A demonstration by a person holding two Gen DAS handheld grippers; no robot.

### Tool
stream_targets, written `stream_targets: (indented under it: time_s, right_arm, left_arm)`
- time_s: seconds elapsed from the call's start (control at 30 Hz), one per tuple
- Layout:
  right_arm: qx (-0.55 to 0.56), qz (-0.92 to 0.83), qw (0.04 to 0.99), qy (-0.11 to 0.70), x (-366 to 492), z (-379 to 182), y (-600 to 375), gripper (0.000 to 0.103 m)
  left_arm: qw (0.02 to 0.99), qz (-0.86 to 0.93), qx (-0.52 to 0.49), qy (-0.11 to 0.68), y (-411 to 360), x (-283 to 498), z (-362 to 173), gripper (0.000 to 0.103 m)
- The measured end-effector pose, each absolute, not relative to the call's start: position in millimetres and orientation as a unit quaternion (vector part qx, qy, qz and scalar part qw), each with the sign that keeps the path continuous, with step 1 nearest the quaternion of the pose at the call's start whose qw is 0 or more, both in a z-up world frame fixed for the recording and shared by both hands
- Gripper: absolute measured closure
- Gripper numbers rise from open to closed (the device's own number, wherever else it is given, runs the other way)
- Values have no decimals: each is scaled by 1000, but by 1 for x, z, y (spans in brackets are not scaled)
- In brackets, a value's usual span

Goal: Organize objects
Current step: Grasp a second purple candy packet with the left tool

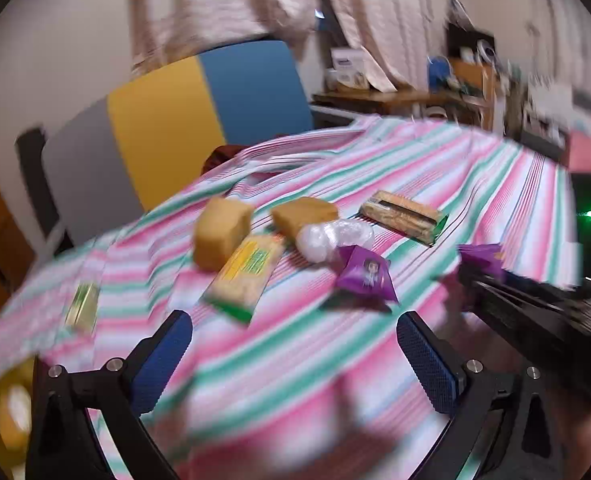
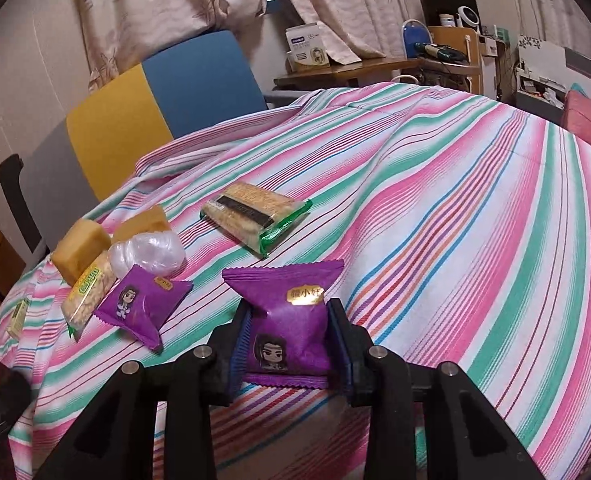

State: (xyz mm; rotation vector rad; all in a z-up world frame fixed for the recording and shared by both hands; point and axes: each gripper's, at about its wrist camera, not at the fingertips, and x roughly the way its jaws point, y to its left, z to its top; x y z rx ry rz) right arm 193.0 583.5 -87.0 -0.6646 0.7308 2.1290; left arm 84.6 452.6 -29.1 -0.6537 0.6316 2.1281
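My right gripper (image 2: 289, 330) is shut on a purple snack packet (image 2: 291, 320) just above the striped cloth (image 2: 455, 220); it also shows in the left wrist view (image 1: 481, 258). A second purple packet (image 2: 143, 304) (image 1: 365, 274) lies to its left. Beside that lie a clear plastic wrapper (image 2: 147, 256) (image 1: 331, 238), two tan cakes (image 2: 79, 250) (image 1: 219, 232), a yellow cracker pack (image 2: 89, 294) (image 1: 247, 270) and a green-edged cracker pack (image 2: 255, 216) (image 1: 403, 216). My left gripper (image 1: 295, 340) is open and empty, short of the cluster.
A small green packet (image 1: 81, 306) lies at the cloth's left edge. A grey, yellow and blue chair back (image 2: 155, 100) stands behind the table. A wooden desk (image 2: 355, 70) with boxes is at the back right. The cloth's right half is bare.
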Motion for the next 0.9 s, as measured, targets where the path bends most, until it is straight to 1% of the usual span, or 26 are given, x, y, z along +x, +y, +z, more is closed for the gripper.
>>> stream_targets:
  time_s: [0.17,0.23,0.33,0.47,0.53,0.57,0.63,0.67,0.7,0.73,0.9]
  right_arm:
    - [-257,833,398,284,195,-89,584,68]
    - [-255,834,398,284,196,-89,583,68]
    - [-255,834,400,281,196,-89,583,68]
    - [-256,834,402,279,195,-89,583,68]
    - [-256,833,403,279,195,-89,584,68]
    - [-257,833,403,279,195,-89,584,68]
    - [-257,833,403,278,195,-89,584,68]
    - [-256,834,403,278,196,-89,584,68]
    - [-256,834,403,278,196,-89,584,68]
    - [-256,834,403,278,196,-89,584,68]
    - [-256,834,403,278,196,-89,583,68]
  left_arm:
    - [425,818,-272,275,497,74,-45,1]
    - [428,815,-300,251,502,60,-51,1]
    - [437,811,-317,226,505,49,-55,1]
    - [442,804,-305,256,518,50,-64,3]
    - [454,794,-309,259,523,52,-65,18]
    - [458,792,-310,259,524,52,-66,23]
    - [461,786,-315,265,529,52,-69,42]
    - [463,784,-318,266,530,52,-71,47]
    - [468,781,-319,263,529,52,-72,59]
    - [472,780,-320,258,527,52,-71,64]
    - [485,788,-309,222,507,53,-64,64]
